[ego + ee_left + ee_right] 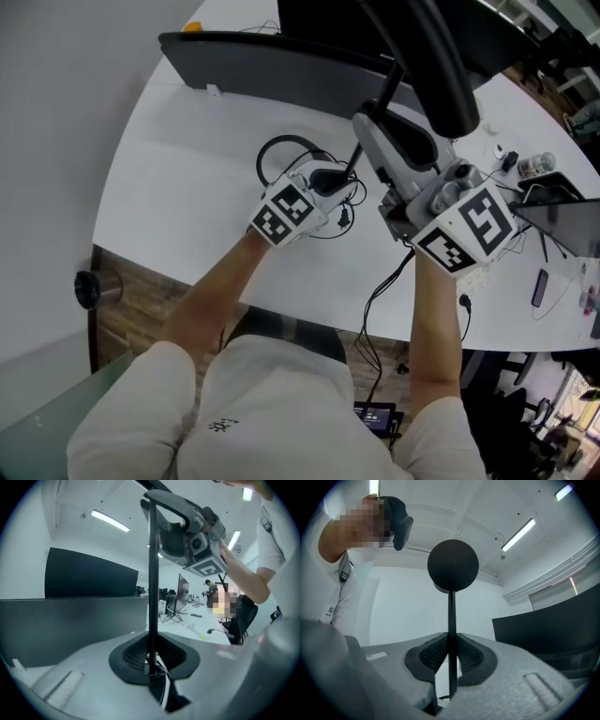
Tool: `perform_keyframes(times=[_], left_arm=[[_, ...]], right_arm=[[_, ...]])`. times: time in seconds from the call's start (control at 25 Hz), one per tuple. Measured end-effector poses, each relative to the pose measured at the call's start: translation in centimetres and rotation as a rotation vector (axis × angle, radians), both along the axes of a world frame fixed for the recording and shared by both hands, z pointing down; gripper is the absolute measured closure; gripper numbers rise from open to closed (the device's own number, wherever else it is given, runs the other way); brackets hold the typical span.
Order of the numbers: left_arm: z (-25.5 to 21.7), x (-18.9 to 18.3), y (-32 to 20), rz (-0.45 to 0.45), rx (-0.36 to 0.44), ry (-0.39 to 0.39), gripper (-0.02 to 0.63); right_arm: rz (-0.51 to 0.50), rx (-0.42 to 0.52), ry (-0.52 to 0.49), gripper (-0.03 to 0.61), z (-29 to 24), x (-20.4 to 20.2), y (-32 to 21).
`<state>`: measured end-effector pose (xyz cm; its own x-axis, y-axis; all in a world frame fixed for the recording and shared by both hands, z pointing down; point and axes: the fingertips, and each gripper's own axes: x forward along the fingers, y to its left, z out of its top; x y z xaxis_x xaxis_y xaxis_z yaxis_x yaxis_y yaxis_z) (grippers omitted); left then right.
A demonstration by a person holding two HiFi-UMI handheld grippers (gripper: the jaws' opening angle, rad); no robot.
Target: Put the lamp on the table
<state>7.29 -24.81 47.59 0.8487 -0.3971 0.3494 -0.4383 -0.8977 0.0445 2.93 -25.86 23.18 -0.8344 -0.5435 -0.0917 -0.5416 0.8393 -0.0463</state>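
The lamp is a thin black pole (152, 588) with a round black head (453, 564). In the head view the head and arm (433, 66) loom dark and close to the camera above the white table (187, 187). My left gripper (152, 660) is shut on the lower part of the pole, low over the table beside a black cable loop (281, 150). My right gripper (451, 660) is shut on the same pole higher up, and it shows in the left gripper view (197, 536). In the head view the left gripper (326, 180) sits below and left of the right gripper (375, 127). The lamp's foot is hidden.
A long black panel (272, 66) stands along the table's back edge. On the right lie a bottle (536, 166), a dark tablet (562, 216), a phone (539, 286) and cables (380, 291). A dark round object (89, 289) sits on the floor at left.
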Motion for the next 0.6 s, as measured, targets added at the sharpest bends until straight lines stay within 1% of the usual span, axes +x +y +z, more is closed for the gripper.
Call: perform_keyframes(times=[0.16,0.44,0.6], left_arm=[[0.7,0.0,-1.2,0.008,-0.011,-0.006,0.568],[3.4,-0.1,-3.6,-0.012,-0.002,0.008,0.568],[4.6,0.0,-4.6,-0.014,-0.019,0.004,0.568]], right_arm=[[0.006,-0.005,0.003,0.531,1.2,0.0,-1.4],[0.005,-0.018,0.014,0.531,3.6,-0.3,-3.6],[0.005,-0.02,0.021,0.531,4.9,-0.4,-4.7]])
